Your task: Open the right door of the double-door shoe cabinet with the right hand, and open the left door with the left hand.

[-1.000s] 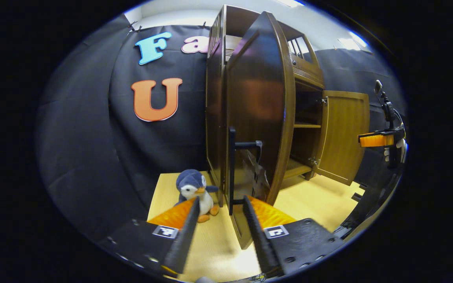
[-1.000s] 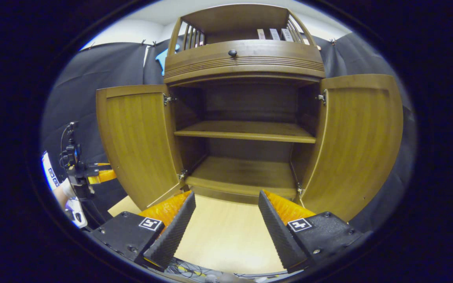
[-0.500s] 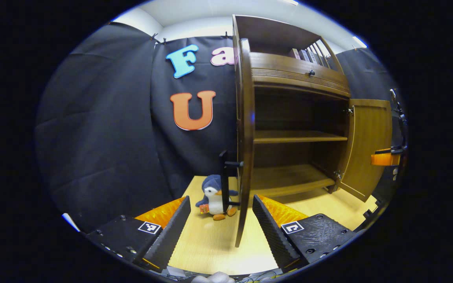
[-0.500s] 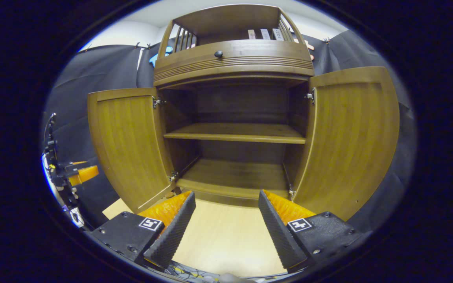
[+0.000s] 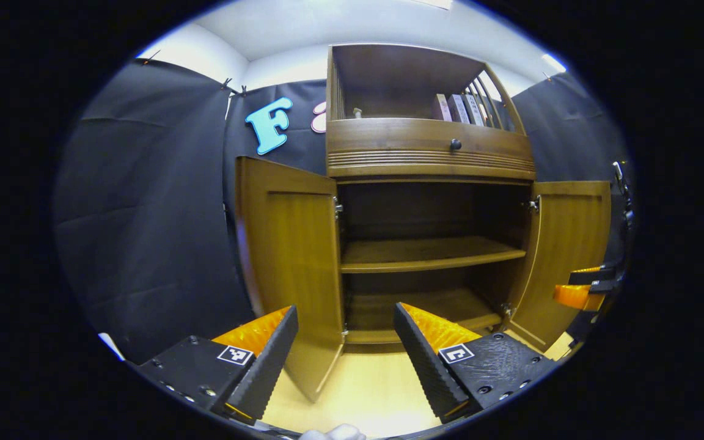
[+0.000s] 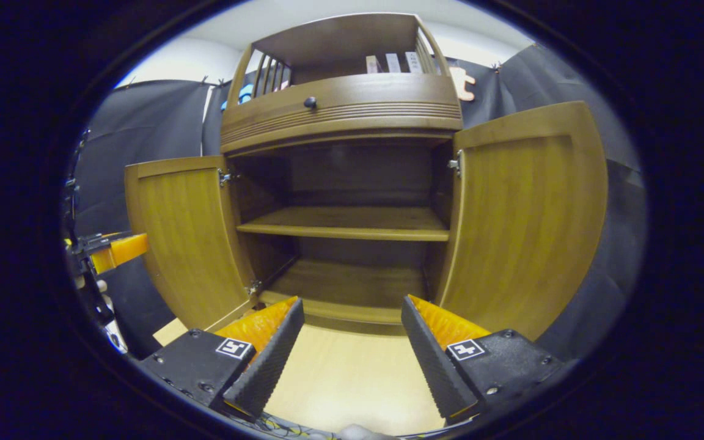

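Nearest, the left gripper has its fingers spread wide with nothing between them, poised over the pale wooden table in the left gripper view. Likewise, the right gripper is spread wide and empty in the right gripper view, above the same table. Just beyond the fingertips stands the shoe cabinet, both doors swung outward. Left door hangs wide on its hinges, inner face showing; right door is likewise wide open. Neither gripper touches a door. Inside, the middle shelf and the bottom shelf are bare. Above the opening sits a ribbed drawer front with a dark knob. Farthest up, books stand upright in the open top compartment.
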`<state>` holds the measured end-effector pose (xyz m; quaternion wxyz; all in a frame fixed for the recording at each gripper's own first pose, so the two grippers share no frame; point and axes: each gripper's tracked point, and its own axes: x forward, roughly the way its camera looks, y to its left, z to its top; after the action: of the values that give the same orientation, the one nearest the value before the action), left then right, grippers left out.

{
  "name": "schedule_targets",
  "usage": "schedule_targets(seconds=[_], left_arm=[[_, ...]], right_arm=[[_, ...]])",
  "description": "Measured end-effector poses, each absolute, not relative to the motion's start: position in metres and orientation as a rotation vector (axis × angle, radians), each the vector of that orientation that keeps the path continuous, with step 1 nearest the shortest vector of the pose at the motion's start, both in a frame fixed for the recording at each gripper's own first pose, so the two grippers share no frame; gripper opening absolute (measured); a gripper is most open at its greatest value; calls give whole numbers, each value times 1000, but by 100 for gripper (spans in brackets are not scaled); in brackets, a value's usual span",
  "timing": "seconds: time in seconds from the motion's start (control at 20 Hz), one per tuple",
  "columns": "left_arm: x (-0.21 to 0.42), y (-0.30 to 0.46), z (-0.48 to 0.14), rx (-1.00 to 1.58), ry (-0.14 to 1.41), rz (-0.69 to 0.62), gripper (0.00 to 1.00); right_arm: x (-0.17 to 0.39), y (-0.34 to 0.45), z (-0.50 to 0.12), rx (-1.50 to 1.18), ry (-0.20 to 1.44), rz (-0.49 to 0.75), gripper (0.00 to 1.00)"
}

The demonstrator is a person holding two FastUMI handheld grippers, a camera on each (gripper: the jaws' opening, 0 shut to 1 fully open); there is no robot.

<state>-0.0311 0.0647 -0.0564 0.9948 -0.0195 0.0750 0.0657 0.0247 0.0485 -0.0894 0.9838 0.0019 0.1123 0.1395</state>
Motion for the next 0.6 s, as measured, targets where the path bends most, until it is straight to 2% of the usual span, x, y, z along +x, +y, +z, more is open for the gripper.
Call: schedule_targets(seconds=[0.05, 0.15, 0.2, 0.3, 0.35, 0.4, 0.45, 0.6], left_arm=[[-27, 56, -57, -39, 149, 138, 87], [-18, 31, -59, -34, 154, 110, 100], [-15, 18, -59, -28, 157, 83, 95], [-10, 4, -63, -8, 163, 71, 95], [-9, -3, -65, -7, 166, 65, 100], [-8, -11, -67, -13, 166, 63, 100], [-9, -17, -67, -13, 157, 63, 96], [-9, -34, -69, -2, 148, 42, 96]], right_arm=[[26, 43, -86, 8, 220, 269, 100], [26, 25, -80, 10, 207, 243, 100], [25, 18, -79, 15, 202, 226, 100], [25, 7, -75, 32, 192, 203, 100], [24, 3, -74, 39, 189, 191, 100], [22, -3, -75, 44, 187, 177, 100], [21, -8, -77, 47, 185, 161, 100], [16, -21, -79, 49, 181, 119, 100]])
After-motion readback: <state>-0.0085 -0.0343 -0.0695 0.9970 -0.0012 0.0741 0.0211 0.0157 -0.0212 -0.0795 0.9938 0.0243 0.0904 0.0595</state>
